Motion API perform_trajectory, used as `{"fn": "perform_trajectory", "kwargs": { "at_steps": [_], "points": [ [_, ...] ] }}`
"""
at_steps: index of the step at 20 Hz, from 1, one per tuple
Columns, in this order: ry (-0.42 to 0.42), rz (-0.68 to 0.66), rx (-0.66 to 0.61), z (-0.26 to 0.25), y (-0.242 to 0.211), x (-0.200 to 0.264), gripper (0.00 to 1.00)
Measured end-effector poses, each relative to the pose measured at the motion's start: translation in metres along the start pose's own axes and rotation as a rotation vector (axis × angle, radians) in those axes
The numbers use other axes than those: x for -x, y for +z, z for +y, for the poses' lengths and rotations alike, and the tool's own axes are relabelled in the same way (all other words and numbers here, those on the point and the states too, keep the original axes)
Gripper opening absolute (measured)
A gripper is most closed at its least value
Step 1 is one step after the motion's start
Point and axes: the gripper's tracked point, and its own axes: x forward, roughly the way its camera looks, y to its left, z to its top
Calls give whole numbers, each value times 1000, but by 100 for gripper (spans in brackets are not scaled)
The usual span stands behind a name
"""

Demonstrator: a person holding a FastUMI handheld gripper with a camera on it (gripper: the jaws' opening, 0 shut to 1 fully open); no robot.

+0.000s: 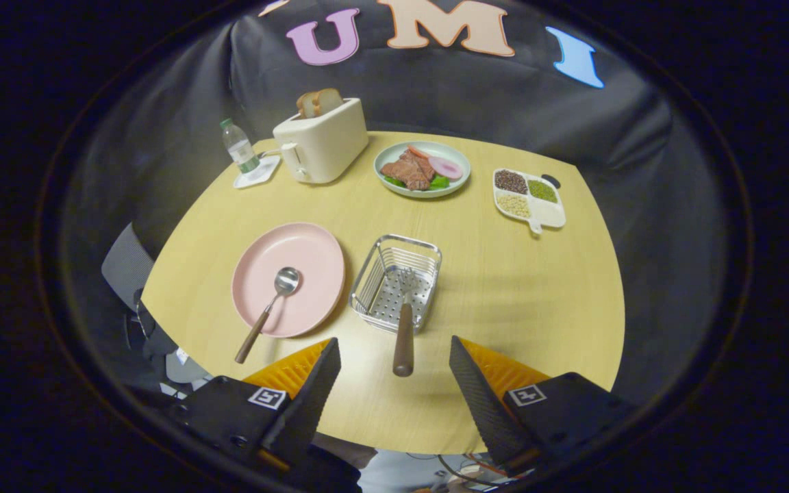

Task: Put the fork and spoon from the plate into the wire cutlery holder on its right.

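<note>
A pink plate [312, 257] lies on the round wooden table, left of a wire cutlery holder [381, 274]. A spoon [268, 308] with a brown handle rests on the plate, bowl up on the plate, handle sticking out over the plate's near rim. The fork [403, 329] lies with its tines inside the holder and its brown handle jutting out over the holder's near rim towards me. My gripper [394, 356] is open, raised above the table's near side. The fork's handle end sits between the fingertips without touching either.
Beyond the plate stand a cream toaster [322, 140] with bread, a water bottle [238, 147] on a coaster, a green plate of food [422, 169] and a divided dish of grains [530, 198]. The table's right half is bare wood.
</note>
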Motion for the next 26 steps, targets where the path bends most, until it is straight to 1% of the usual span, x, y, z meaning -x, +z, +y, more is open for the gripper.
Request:
{"fn": "perform_trajectory", "kwargs": {
  "at_steps": [2, 7, 13, 15, 19, 22, 26],
  "points": [
    [-20, -46, -17, -2, 6, 4, 100],
    [-77, -218, -67, 7, 25, 17, 100],
    [-119, -420, -119, 49, 44, 40, 100],
    [-112, -481, -113, 73, 46, 43, 100],
    [-55, -481, -118, 125, 23, 23, 100],
    [-52, -440, -101, 148, -1, 0, 100],
    [-25, -364, -105, 171, -33, -32, 100]
  ]
}}
